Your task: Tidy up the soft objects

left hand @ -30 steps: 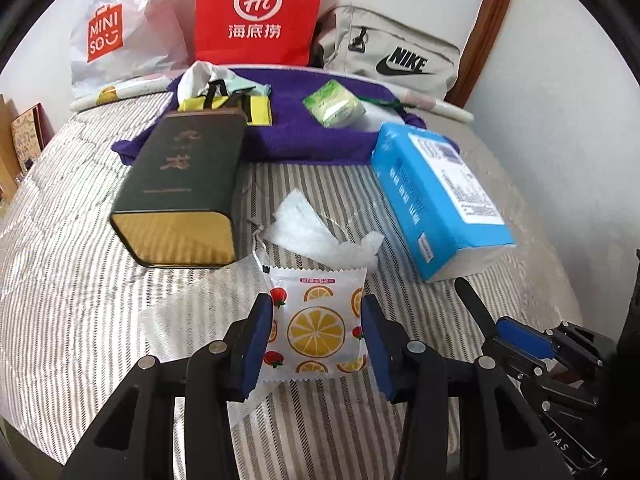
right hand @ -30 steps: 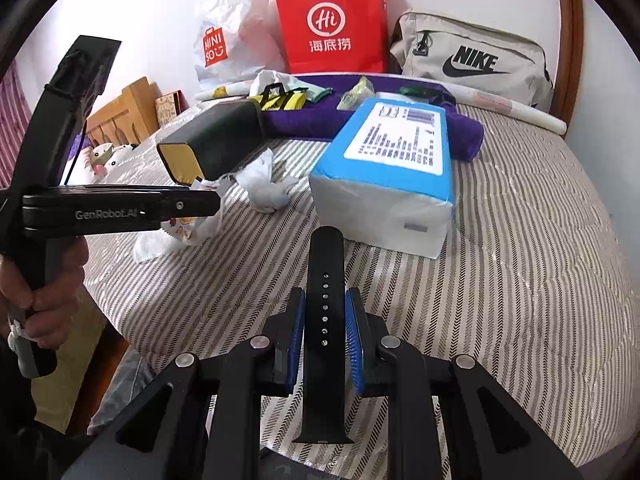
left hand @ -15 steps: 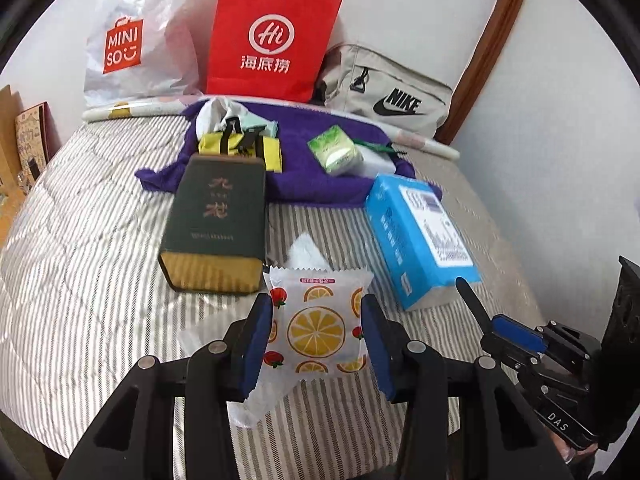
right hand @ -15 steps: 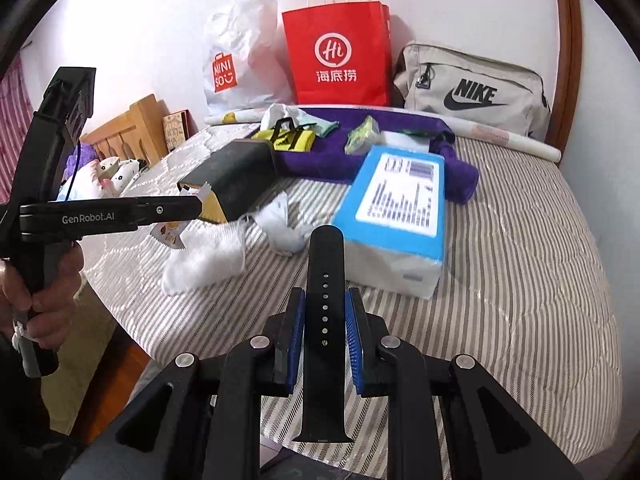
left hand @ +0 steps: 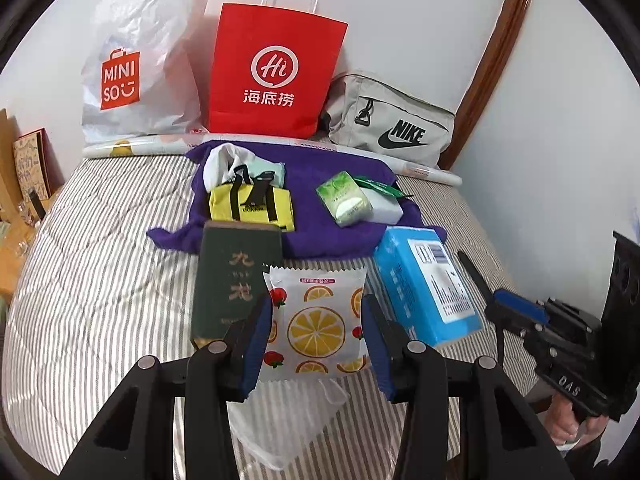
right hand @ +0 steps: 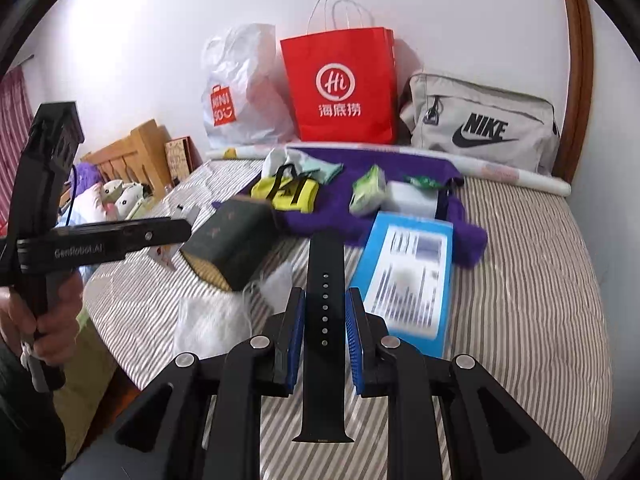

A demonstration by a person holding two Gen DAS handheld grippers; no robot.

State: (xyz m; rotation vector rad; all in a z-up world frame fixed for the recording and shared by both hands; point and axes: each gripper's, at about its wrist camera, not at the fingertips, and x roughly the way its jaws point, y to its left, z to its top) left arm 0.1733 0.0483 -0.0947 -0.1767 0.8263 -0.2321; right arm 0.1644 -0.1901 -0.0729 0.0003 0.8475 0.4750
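My left gripper is shut on a white snack packet with orange slices, held above the striped bed. My right gripper is shut on a black watch strap, held upright above the bed; the strap also shows in the left wrist view. On a purple cloth at the back lie a yellow pouch, a green tissue pack and a white garment. A blue tissue package and a dark green box lie on the bed below the packet.
A Miniso bag, a red paper bag and a grey Nike bag stand against the wall. Crumpled white plastic lies near the bed's front edge. A wooden headboard with plush toys is at the left.
Both grippers have risen and pulled back from the bed, each keeping its object. The bags at the wall now show in full.
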